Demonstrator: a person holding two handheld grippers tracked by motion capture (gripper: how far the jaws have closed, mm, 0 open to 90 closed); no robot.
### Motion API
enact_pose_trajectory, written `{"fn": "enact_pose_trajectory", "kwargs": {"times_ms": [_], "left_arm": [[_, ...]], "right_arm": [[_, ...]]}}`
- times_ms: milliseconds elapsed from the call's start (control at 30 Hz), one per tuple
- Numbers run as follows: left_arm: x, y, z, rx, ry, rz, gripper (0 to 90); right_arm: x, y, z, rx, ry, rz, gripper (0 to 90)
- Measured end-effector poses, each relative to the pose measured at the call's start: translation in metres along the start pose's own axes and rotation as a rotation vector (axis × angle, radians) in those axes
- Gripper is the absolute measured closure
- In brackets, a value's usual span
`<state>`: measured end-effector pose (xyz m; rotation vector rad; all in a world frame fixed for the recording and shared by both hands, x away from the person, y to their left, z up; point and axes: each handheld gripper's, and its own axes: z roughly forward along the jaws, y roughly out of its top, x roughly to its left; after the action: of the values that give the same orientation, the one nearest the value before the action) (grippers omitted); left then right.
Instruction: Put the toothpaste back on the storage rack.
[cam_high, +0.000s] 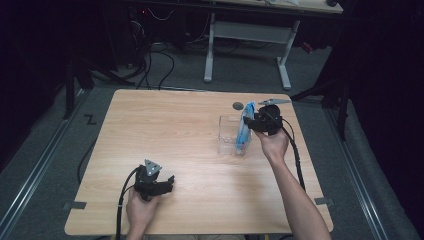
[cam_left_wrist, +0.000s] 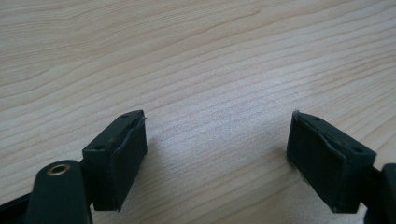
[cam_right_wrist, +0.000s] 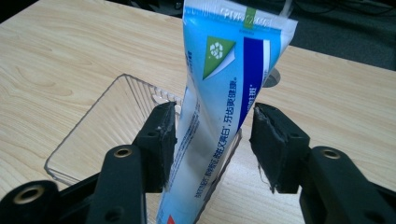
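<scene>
A blue and white toothpaste tube (cam_right_wrist: 224, 93) stands tilted in a clear plastic box (cam_right_wrist: 93, 135) on the wooden table (cam_high: 175, 130), towards its far right. My right gripper (cam_right_wrist: 215, 112) is around the tube with its jaws apart: the left pad lies close against the tube and a gap shows at the right pad. From the high view, the right gripper (cam_high: 257, 124) sits just right of the tube (cam_high: 245, 127) and box (cam_high: 227, 137). My left gripper (cam_high: 167, 182) rests low near the table's front left, open (cam_left_wrist: 217, 123) over bare wood with nothing between its jaws.
A small grey round disc (cam_high: 238, 105) lies on the table just behind the box. Beyond the far edge stand a white desk frame (cam_high: 247, 35) and cables on the floor. Bare wood stretches between the two grippers.
</scene>
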<state>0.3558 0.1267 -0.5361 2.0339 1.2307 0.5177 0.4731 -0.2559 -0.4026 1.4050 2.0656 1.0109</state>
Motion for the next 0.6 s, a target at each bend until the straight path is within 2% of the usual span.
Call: {"fn": "enact_pose_trajectory", "kwargs": {"times_ms": [367,600], "left_arm": [[0.0,0.0,0.0,0.0,0.0,0.001,20.5],[0.0,0.0,0.0,0.0,0.0,0.0,20.5]], "right_arm": [[-0.003,0.001,-0.012,-0.022,-0.002,-0.004,46.5],[-0.004,0.001,-0.026,-0.037,0.015,-0.007,46.5]]}}
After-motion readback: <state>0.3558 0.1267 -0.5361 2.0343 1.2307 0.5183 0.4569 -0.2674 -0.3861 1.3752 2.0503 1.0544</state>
